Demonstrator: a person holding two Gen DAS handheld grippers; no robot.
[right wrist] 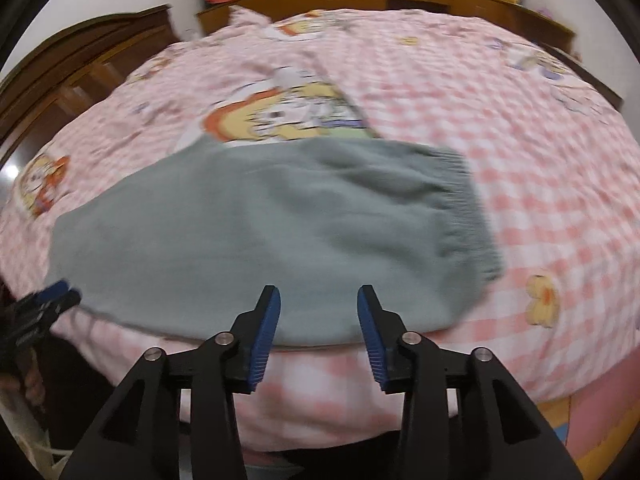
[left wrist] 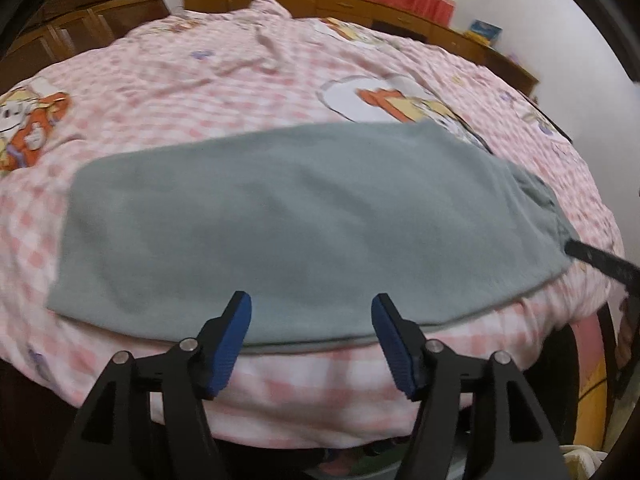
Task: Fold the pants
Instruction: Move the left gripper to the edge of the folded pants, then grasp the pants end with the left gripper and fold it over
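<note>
Big bed with a pink checkered cartoon cover [left wrist: 208, 80] fills both views. The grey pants [left wrist: 304, 216] lie folded flat near its front edge, ribbed waistband [right wrist: 468, 204] off to the right. Both grippers hang level just off that edge, pointing at the pants: left gripper [left wrist: 311, 308] spread wide, holding nothing; right gripper [right wrist: 319, 300] same deal, gaping and empty.

Even, soft indoor light, no hard shadows. Both fisheye views bow strongly at the edges, with black vignette corners. Right wrist view shows heavy motion blur; left wrist view milder. Small glare spot [right wrist: 9, 171] at left edge.
</note>
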